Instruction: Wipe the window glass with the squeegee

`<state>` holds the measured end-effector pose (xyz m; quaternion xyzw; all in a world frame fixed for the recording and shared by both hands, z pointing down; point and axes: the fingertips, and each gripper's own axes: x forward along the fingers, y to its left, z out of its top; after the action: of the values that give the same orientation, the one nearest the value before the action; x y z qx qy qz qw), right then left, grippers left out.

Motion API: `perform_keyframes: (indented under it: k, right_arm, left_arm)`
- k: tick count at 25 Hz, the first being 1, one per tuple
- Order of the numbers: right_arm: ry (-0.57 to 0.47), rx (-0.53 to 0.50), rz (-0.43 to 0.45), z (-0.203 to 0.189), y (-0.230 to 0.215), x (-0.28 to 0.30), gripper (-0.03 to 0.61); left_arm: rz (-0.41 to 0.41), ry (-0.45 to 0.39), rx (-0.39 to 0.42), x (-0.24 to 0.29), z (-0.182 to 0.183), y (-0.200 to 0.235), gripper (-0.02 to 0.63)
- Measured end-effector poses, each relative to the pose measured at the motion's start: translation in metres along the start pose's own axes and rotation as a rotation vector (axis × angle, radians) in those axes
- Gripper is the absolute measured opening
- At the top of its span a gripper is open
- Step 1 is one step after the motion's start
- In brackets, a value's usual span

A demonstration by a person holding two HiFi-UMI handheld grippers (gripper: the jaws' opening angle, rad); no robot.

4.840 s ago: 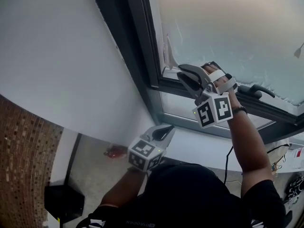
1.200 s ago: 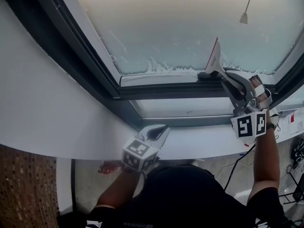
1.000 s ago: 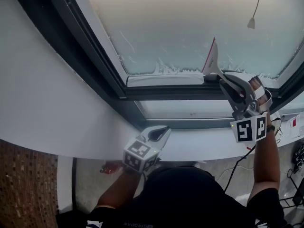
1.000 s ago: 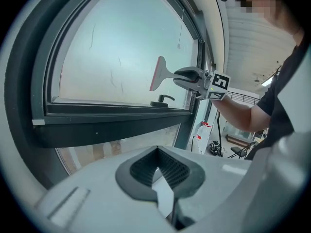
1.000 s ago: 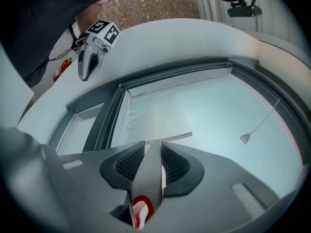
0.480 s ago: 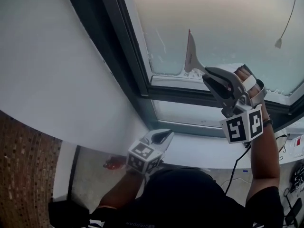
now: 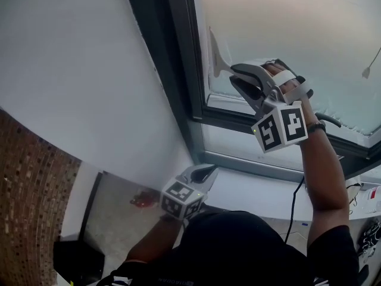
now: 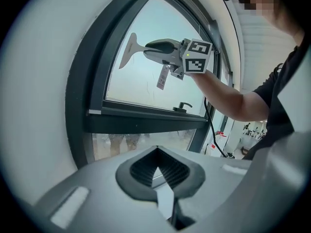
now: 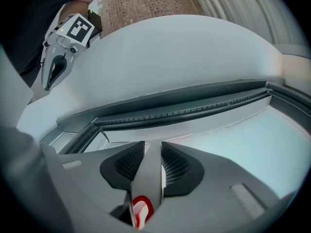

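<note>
My right gripper (image 7: 236,80) is raised against the window glass (image 7: 297,22) and is shut on the squeegee (image 7: 218,57). Its pale blade stands nearly upright, close to the dark left frame (image 7: 178,70). In the right gripper view the grey handle (image 9: 148,171) sits clamped between the pads, with a red mark at its base. The left gripper view shows the squeegee (image 8: 129,50) held high on the pane. My left gripper (image 7: 209,171) hangs low by the white sill, shut with nothing in it (image 8: 156,155).
A black window handle (image 7: 328,115) sits on the lower frame rail, right of my right arm. Below the rail is a narrow lower pane (image 7: 250,148). A white wall (image 7: 77,70) curves to the left. A black cable (image 7: 293,207) hangs below the sill.
The right gripper has carried the squeegee leftward across the lower glass to the left frame edge and a little higher. The left gripper has stayed by the sill.
</note>
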<state>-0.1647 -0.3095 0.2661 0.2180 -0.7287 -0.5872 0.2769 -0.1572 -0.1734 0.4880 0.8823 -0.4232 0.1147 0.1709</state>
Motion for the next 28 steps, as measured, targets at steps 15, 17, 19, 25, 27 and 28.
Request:
perform_keyframes:
  k: [15, 17, 19, 25, 27, 28]
  right_arm:
    - [-0.030, 0.039, -0.018, -0.001, -0.002, 0.018, 0.133]
    - [-0.031, 0.029, -0.015, -0.001, -0.001, 0.018, 0.132]
    - [-0.031, 0.020, -0.007, -0.001, -0.001, 0.018, 0.132]
    - [-0.037, 0.028, 0.010, -0.001, -0.004, 0.017, 0.132]
    - [-0.042, 0.041, 0.010, -0.001, -0.004, 0.017, 0.132]
    - [-0.043, 0.044, 0.008, -0.001, -0.004, 0.017, 0.132]
  left_arm:
    - [0.040, 0.011, -0.033, -0.007, 0.004, 0.011, 0.000]
    - [0.042, 0.012, -0.032, -0.007, 0.005, 0.010, 0.000]
    - [0.040, 0.012, -0.032, -0.006, 0.006, 0.009, 0.000]
    - [0.029, -0.002, -0.030, -0.005, 0.005, 0.007, 0.000]
    - [0.021, 0.008, -0.032, -0.005, 0.001, 0.005, 0.000]
    - [0.022, 0.010, -0.033, -0.005, 0.000, 0.005, 0.000]
